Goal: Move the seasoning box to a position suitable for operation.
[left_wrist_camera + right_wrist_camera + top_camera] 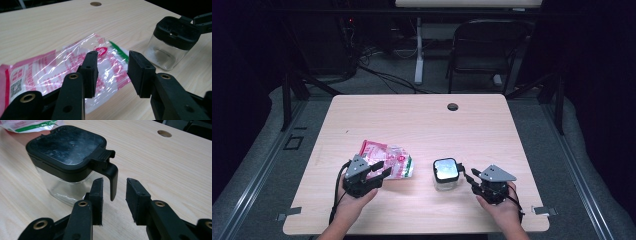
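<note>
High view puts the wooden table (422, 120) across the middle of the frame, with my two hands coming in at the bottom. My left gripper (379, 171) sits at lower left, its jaws spread over the near edge of the crinkly pink-and-clear plastic bag (388, 160) lying flat just left of centre — nothing pinched yet. My right gripper (466, 176) is at lower right, jaws also apart, pointing at the small clear jar (445, 173) with the black lid, which stands just right of centre.

In the right gripper view the lid's clasp tab (112, 178) hangs down between my two pads, touching neither — so I judge I'm lining up to work that latch while the other hand readies the bag. The next move, I think, calls for closing gently on the tab and lifting without tipping the jar; on the left, a low pinch on the thin film so it doesn't slip.
</note>
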A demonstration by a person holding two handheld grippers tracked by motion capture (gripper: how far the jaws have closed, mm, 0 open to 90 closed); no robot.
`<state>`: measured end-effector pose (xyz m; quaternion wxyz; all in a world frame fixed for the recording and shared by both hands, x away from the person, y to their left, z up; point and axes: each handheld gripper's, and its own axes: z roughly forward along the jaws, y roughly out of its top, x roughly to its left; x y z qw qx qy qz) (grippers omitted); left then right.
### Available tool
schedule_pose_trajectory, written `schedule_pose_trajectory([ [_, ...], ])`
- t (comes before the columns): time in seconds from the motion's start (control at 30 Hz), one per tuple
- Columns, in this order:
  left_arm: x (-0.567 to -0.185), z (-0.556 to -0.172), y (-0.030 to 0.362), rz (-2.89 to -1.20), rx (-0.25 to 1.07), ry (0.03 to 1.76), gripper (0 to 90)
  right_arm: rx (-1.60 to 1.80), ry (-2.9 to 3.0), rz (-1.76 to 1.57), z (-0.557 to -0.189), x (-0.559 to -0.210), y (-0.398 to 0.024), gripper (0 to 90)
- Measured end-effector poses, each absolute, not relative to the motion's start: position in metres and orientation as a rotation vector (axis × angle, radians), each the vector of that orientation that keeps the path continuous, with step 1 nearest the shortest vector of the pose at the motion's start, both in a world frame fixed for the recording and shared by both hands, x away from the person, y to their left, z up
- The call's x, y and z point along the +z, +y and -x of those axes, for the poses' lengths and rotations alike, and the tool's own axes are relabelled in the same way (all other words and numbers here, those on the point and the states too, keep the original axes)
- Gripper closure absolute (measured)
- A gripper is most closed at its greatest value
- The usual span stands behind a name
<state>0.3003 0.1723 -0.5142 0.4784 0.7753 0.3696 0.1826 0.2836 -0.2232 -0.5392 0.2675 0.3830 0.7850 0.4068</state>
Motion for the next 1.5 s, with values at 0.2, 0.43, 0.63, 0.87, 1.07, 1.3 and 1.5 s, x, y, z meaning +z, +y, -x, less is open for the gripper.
schedule_pose_trajectory([
  [0.2,-0.514,-0.297,0.171,-1.882,0.441,0.876,61.6,1.091,2.128,-1.075,-0.295,-0.545,-0.221,67.8],
  [0.43,-0.522,-0.288,0.184,-1.892,0.403,0.865,63.4,1.079,2.155,-1.094,-0.303,-0.55,-0.217,67.5],
  [0.63,-0.524,-0.284,0.187,-1.883,0.408,0.892,64.0,1.073,2.162,-1.11,-0.312,-0.556,-0.211,69.0],
  [0.87,-0.527,-0.282,0.18,-1.904,0.402,0.879,64.1,1.026,2.173,-1.082,-0.318,-0.561,-0.199,74.4],
  [1.07,-0.528,-0.279,0.176,-1.91,0.397,0.856,64.2,0.994,2.168,-1.096,-0.316,-0.559,-0.198,77.6],
  [1.3,-0.529,-0.277,0.17,-1.927,0.39,0.834,64.2,0.98,2.205,-1.062,-0.309,-0.557,-0.192,77.7],
  [1.5,-0.53,-0.275,0.16,-1.956,0.385,0.794,64.2,0.986,2.244,-1.019,-0.3,-0.556,-0.184,77.5],
])
